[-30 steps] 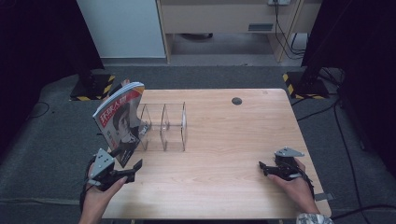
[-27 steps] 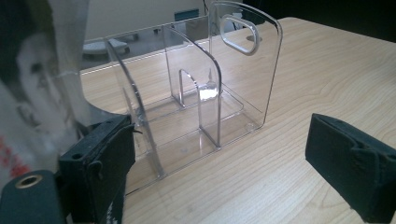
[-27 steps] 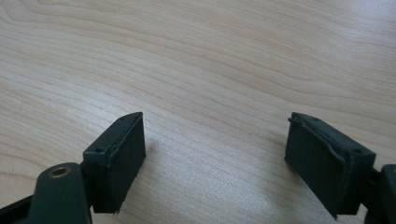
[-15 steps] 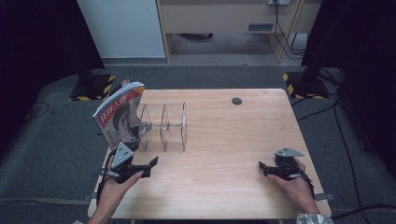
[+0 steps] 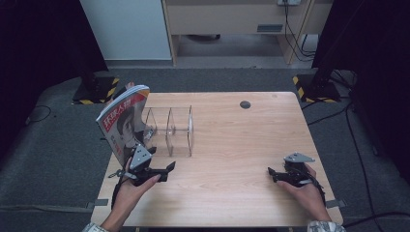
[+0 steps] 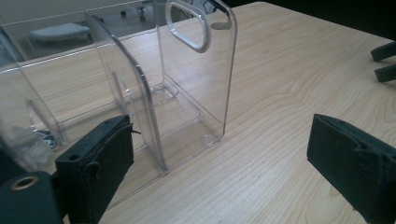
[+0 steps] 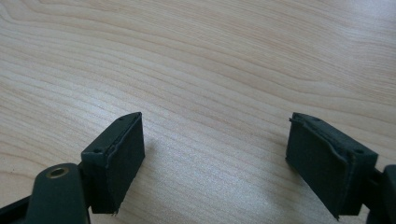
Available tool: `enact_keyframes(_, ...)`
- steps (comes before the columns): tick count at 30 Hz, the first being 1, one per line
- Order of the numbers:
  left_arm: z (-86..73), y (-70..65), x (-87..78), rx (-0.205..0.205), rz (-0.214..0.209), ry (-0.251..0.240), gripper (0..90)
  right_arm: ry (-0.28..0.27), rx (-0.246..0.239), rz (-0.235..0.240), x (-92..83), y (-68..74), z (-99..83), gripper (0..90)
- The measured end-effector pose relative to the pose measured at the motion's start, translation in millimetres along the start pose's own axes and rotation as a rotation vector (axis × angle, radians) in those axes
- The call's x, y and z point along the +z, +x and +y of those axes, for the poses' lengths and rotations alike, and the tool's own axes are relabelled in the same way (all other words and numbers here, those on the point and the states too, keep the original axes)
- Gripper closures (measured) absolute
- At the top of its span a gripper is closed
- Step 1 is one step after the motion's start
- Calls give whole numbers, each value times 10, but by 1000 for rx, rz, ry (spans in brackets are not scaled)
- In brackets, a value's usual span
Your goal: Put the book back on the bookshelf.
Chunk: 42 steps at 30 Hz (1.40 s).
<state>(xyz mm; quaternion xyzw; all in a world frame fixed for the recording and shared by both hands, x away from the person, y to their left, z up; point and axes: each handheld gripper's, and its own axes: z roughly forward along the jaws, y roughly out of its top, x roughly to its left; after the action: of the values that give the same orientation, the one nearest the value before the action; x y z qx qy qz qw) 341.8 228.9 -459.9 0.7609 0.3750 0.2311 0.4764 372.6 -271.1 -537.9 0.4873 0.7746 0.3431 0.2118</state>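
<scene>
Left gripper [image 5: 167, 170]: jaws spread wide and empty, held low over the pale wooden table [image 5: 241, 145] near the person's edge.
Rack: the clear plastic divider rack with upright panels [image 6: 187, 93] stands just ahead of the left gripper's jaws and a little to their left, its nearest end panel close to the left pad but apart from it.
Magazine: the glossy magazine with a red masthead and a face on its cover [image 5: 123, 123] stands tilted in the rack's end slot, to the far left of the left gripper, leaning outward over the table's edge.
Right gripper [image 5: 271, 174]: jaws wide apart with nothing between them, resting low over bare wood, well apart from rack and magazine.
Step in hand: by my reading the magazine is already slotted and the left gripper is clear of it; the filing looks done, or nearly so.
Next move: if the lean matters, the left gripper would need to swing back to its left, close on the magazine's free edge and tip it upright against a panel; otherwise both tools can stay parked.
Small dark round spot [image 5: 245, 104]: far beyond both grippers on the table, too small to identify.
Hard to tell: whether the magazine's lower edge sits fully inside the slot, since the left hand and gripper cover its foot; the clear panels also blur where one slot ends.
</scene>
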Motion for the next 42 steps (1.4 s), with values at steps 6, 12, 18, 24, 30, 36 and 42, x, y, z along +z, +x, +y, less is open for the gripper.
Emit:
enact_keyframes(6,29,-101,135,7,-32,21,59,0,-1,1,0,0,0,193)
enact_keyframes(12,46,-227,276,30,-57,47,57,1,-2,0,1,1,0,192)
enact_keyframes(18,59,-343,404,43,-76,63,57,1,-1,1,1,1,0,190)
enact_keyframes(24,70,-469,533,53,-100,79,57,1,-3,2,1,2,0,189)
enact_keyframes(30,75,-570,648,70,-120,101,57,3,-2,4,1,3,0,186)
enact_keyframes(36,69,-651,736,84,-134,121,57,3,-1,4,0,5,-1,186)
enact_keyframes(42,45,-702,813,95,-143,149,57,6,-2,6,-1,6,-1,184)
